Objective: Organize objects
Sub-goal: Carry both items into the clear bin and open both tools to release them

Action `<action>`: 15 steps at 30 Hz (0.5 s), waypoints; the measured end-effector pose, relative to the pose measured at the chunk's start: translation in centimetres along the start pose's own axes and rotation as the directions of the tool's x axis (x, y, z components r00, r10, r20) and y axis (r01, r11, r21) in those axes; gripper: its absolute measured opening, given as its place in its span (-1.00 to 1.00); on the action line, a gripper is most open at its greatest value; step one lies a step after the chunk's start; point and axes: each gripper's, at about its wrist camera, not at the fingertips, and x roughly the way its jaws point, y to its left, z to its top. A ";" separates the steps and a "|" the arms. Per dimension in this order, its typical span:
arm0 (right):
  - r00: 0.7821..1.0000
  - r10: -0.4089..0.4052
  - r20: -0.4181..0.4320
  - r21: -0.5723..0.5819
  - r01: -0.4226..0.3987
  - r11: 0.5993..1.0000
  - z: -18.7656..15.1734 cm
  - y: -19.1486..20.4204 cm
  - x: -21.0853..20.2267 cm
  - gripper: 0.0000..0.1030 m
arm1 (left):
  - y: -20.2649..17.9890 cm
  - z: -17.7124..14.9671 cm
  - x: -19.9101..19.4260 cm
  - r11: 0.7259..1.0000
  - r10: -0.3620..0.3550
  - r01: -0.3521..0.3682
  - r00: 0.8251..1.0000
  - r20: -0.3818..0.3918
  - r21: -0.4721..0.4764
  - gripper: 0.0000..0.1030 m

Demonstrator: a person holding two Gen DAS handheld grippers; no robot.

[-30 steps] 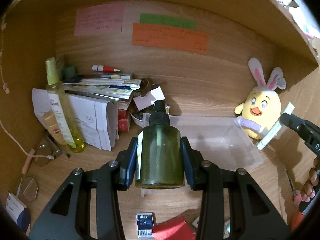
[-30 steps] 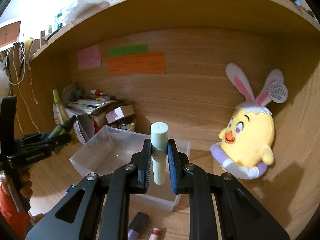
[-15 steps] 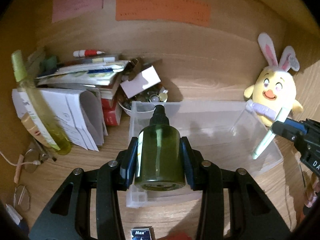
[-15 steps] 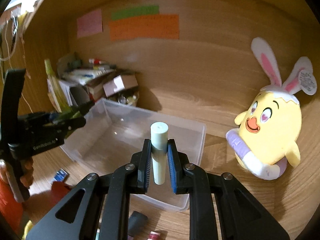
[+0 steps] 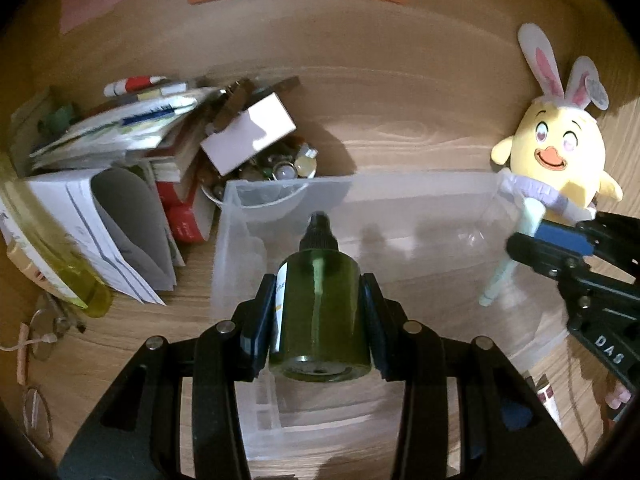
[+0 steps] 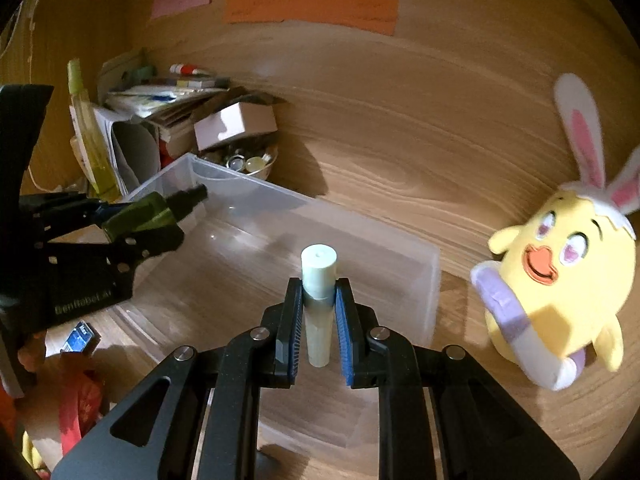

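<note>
My left gripper (image 5: 320, 312) is shut on a dark green bottle (image 5: 318, 304) with a black cap, held above the left part of a clear plastic bin (image 5: 360, 192). My right gripper (image 6: 318, 320) is shut on a pale green tube (image 6: 318, 292), held upright over the bin's (image 6: 432, 280) right part. In the left wrist view the right gripper (image 5: 536, 248) and its tube (image 5: 502, 276) show over the bin's right end. In the right wrist view the left gripper (image 6: 160, 220) with the bottle (image 6: 148, 212) is at the bin's left end.
A yellow chick plush (image 5: 560, 160) with rabbit ears sits right of the bin against the wooden back wall. Stacked books and papers (image 5: 120, 152), a small box (image 5: 248, 136), a bowl of small items (image 5: 280, 168) and a tall yellow bottle (image 6: 86, 132) crowd the left.
Both grippers have moved forward and down, from in front of the bin to over it. Both keep their hold on the bottle and the tube.
</note>
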 end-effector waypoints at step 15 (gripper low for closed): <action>0.995 0.084 -0.060 -0.040 -0.087 0.995 1.1 2.8 3.3 -0.72 | 0.1 0.0 -1.3 1.000 -0.024 0.024 1.000 0.016 -0.010 0.20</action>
